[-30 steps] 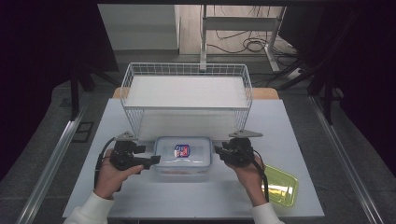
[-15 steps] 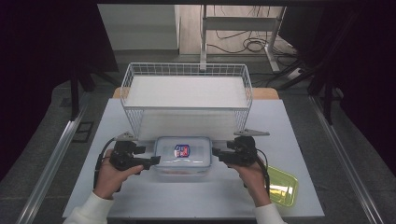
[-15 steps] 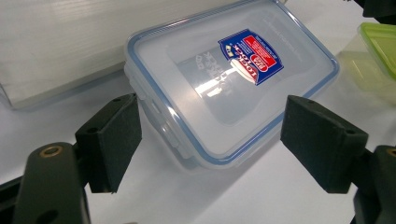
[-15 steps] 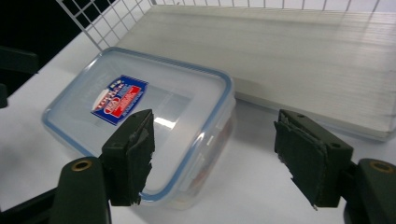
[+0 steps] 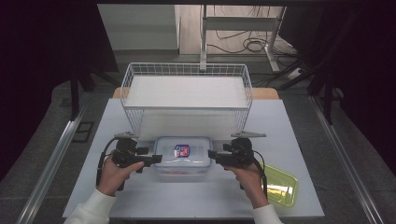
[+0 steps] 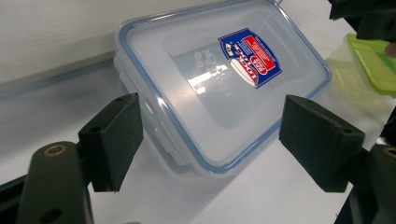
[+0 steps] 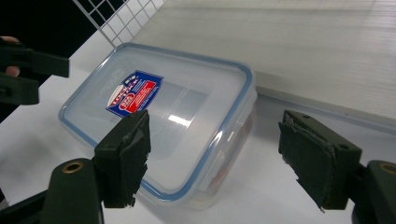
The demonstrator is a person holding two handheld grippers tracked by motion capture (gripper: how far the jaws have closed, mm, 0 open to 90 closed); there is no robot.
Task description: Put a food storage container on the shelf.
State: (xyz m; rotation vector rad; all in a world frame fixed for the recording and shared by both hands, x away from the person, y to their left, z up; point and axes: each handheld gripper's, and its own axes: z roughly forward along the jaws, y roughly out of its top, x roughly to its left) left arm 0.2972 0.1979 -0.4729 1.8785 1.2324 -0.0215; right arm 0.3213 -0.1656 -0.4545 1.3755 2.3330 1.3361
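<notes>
A blue-and-red sticker [image 6: 251, 57] sits on the clear container's lid [image 6: 196, 107]
Its print is too small and blurred to read

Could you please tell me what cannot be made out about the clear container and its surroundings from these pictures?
- Contents of the clear container: hidden by its glossy lid; the right gripper view gives a reddish hint.
- Sticker print: too small and blurred.
- Green lid, high view: partly behind the person's right hand.
- Whether either hand-held gripper touches the container: high view too small to tell.
</notes>
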